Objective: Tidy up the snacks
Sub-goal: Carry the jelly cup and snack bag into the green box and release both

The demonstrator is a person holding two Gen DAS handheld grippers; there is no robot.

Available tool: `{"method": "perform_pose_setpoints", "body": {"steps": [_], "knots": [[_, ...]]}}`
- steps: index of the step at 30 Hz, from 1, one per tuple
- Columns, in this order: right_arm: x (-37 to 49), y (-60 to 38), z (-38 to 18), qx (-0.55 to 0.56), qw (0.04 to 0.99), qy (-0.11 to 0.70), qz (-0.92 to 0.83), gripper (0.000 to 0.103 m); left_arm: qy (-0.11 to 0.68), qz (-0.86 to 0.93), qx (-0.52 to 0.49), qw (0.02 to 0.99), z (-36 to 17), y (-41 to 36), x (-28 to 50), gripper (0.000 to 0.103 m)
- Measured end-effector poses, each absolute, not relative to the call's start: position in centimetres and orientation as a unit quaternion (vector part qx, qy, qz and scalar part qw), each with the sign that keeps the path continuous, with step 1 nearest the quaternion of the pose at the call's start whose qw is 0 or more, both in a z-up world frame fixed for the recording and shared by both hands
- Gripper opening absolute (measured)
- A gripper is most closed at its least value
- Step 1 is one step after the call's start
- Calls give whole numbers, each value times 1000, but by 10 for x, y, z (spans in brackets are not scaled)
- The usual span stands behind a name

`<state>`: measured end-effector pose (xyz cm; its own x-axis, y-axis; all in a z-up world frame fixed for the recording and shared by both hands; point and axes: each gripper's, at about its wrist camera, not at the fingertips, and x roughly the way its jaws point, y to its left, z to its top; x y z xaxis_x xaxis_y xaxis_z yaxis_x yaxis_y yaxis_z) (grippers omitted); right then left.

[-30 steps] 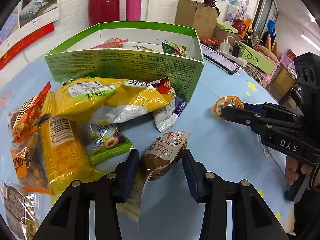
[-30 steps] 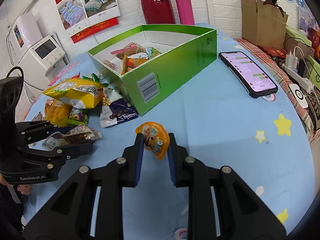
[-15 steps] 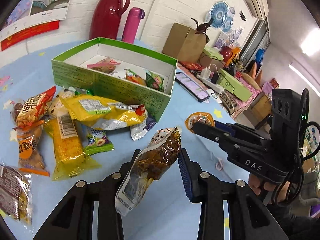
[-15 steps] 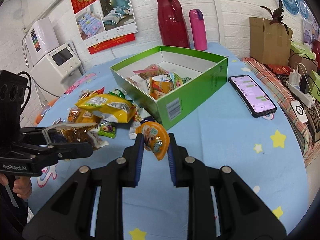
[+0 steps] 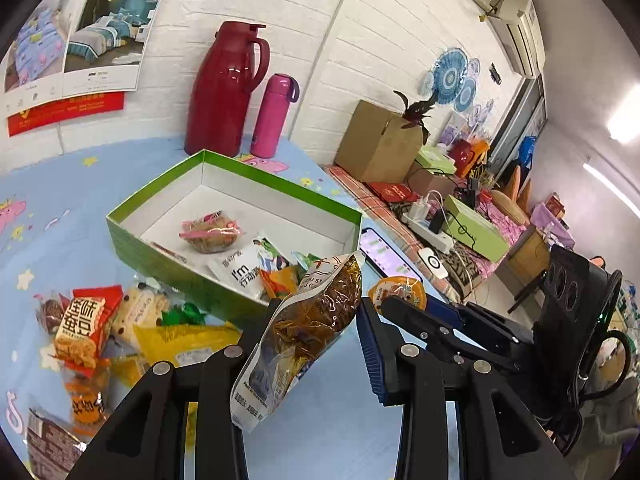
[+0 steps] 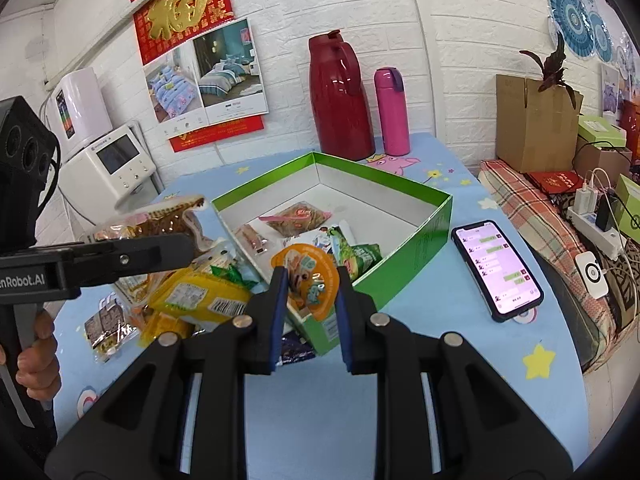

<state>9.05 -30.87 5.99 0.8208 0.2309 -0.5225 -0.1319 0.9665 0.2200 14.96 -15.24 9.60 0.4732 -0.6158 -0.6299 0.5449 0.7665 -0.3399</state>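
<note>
My left gripper (image 5: 316, 332) is shut on a brown snack packet (image 5: 320, 312) with a white end, held in the air near the front of the open green box (image 5: 168, 256). My right gripper (image 6: 310, 300) is shut on an orange jelly cup (image 6: 308, 280), above the box's near corner (image 6: 420, 240). In the left wrist view the right gripper (image 5: 394, 300) and its cup (image 5: 396, 286) sit close beside my packet. In the right wrist view the left gripper (image 6: 176, 240) holds the packet (image 6: 160, 216) left of the box. Several snacks lie inside the box.
Loose snacks lie left of the box, among them a yellow packet (image 5: 188, 344) and a red one (image 5: 80, 320). A phone (image 6: 496, 268) lies right of the box. A red thermos (image 6: 340, 96) and a pink bottle (image 6: 392, 112) stand behind it. A hand (image 6: 36, 360) grips the left handle.
The left gripper shut on the brown packet and lifted it off the table. Both grippers rose and moved toward the green box, the right still holding the jelly cup.
</note>
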Motion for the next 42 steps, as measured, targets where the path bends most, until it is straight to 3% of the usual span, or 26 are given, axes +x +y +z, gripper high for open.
{"method": "perform_pose_setpoints", "body": {"steps": [18,19,20,21,23,26,42], "knots": [[185,-330,24,95,945,310,49,25,422,-296,-50,855,54,-187,253,38],[186,-328,23,87,946,307,48,27,425,-289,-49,856,50,-187,255,39],[186,-326,21,79,948,303,47,43,426,-285,-49,857,48,-186,257,45],[184,-324,21,70,951,298,43,65,426,-282,-51,858,46,-184,258,61],[179,-323,22,58,957,280,37,77,418,-265,-68,867,45,-175,257,86],[175,-324,26,54,960,271,41,80,401,-242,-89,879,46,-163,253,92],[115,-298,46,83,960,257,75,86,360,-204,-51,909,81,-130,183,92]]}}
